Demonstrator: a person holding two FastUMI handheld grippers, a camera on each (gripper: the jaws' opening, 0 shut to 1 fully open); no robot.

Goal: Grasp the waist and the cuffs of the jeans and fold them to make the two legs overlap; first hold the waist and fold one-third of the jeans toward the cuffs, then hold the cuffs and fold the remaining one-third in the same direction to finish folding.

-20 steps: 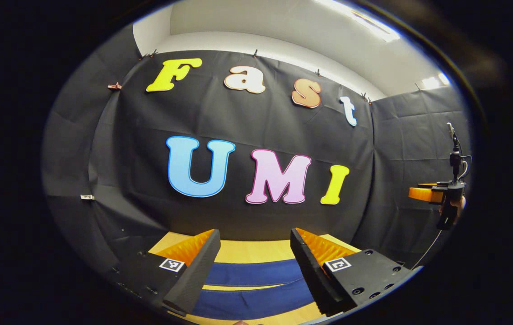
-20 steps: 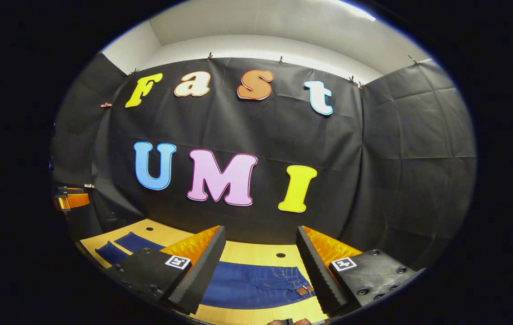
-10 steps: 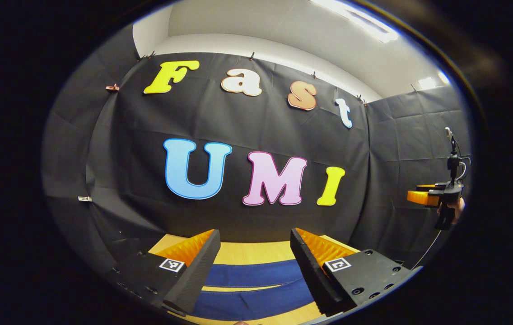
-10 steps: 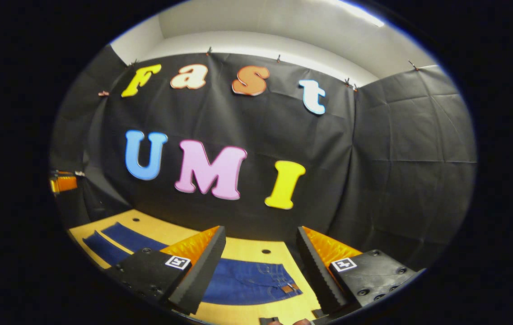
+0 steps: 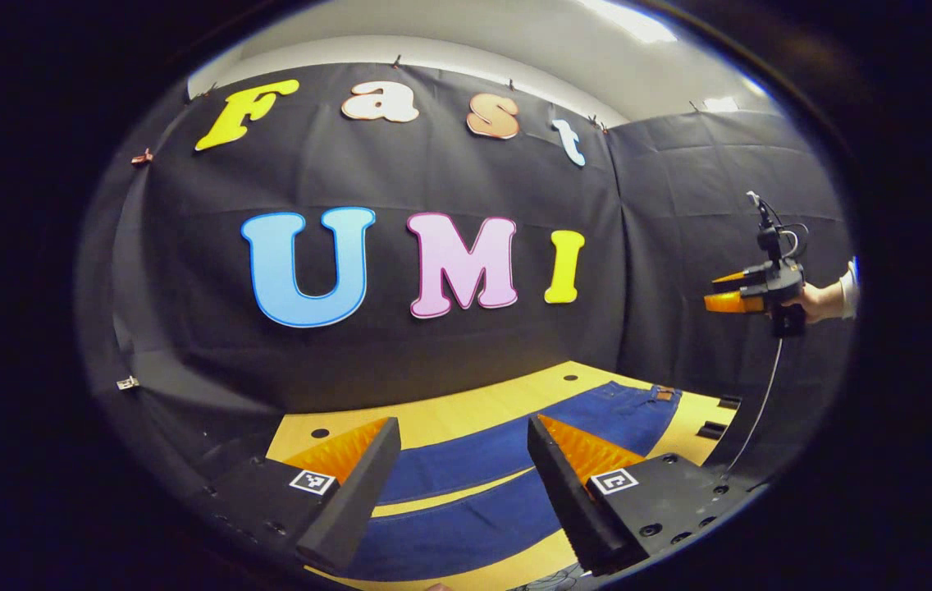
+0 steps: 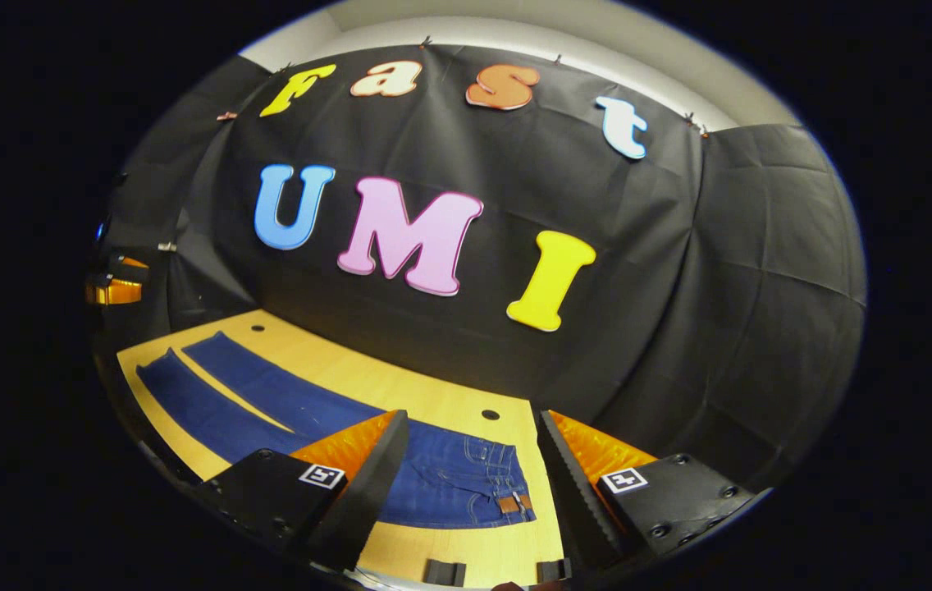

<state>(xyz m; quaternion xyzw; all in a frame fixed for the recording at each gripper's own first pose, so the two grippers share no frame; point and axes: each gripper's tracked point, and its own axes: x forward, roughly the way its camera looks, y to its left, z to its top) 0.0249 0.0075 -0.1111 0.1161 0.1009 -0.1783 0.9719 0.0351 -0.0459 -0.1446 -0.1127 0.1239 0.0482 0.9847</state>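
Blue jeans (image 5: pixel 466 484) lie flat on the wooden table (image 5: pixel 433 414), both legs spread side by side with a strip of wood between them. In the left gripper view my left gripper (image 5: pixel 458 484) hovers open above the legs, and the waist (image 5: pixel 638 398) lies far right. The right gripper (image 5: pixel 733 300) shows there, held high by a hand at the right. In the right gripper view the jeans (image 6: pixel 450 484) have their waist with a brown patch below my open right gripper (image 6: pixel 470 480); the legs run off to the left, where the left gripper (image 6: pixel 113 287) hangs.
The black cloth wall closes the table at the back and both sides. Small round holes (image 6: pixel 491 414) dot the table top near the wall. Two dark clips (image 6: pixel 441 570) sit at the table's near edge in the right gripper view. A cable hangs from the right gripper.
Both cameras have tilted down and turned, bringing much more of the table and jeans into sight. Both grippers stay open and hold nothing.
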